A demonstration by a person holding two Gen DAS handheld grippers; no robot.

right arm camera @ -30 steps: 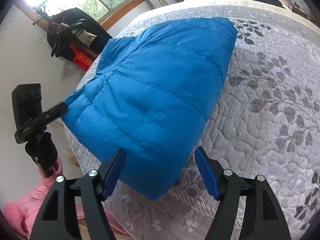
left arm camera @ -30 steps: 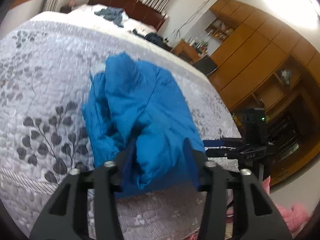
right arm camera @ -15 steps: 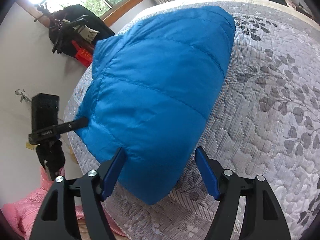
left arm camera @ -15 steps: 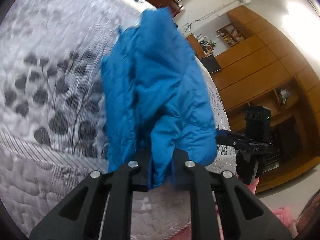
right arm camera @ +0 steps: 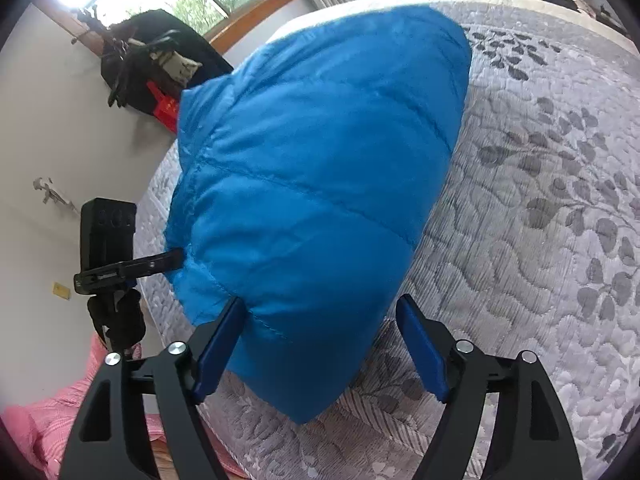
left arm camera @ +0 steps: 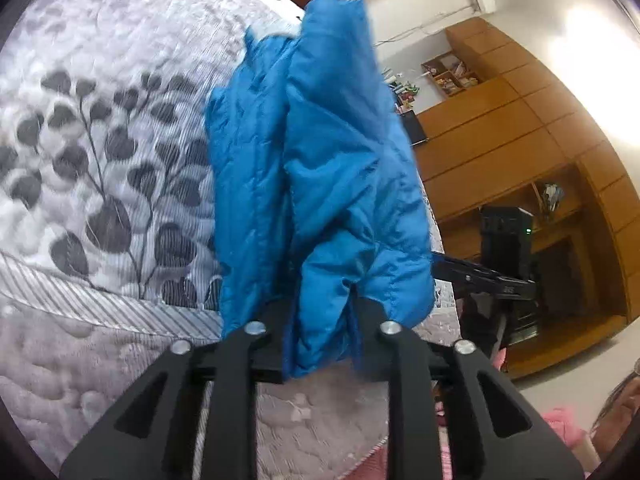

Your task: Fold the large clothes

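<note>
Grey leaf-print bed quilt [right arm camera: 540,208] fills both views; only the right wrist view shows the window [right arm camera: 208,4], only the left the wooden cabinets [left arm camera: 500,148]. Blue padded jacket [right arm camera: 320,184] lies bunched on the quilt near the bed's edge, one end lifted. Left tongs [left arm camera: 320,320] clenched on its bunched hem, tilted up; right tongs [right arm camera: 320,344] spread wide, straddling the near corner, not gripping.

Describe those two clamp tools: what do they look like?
Both are black handheld frames with angular cut-outs and silver pivot bolts. The right gripper carries flat blue pads on its fingers. The left gripper looks black throughout, with a boxy black unit mounted on top.
</note>
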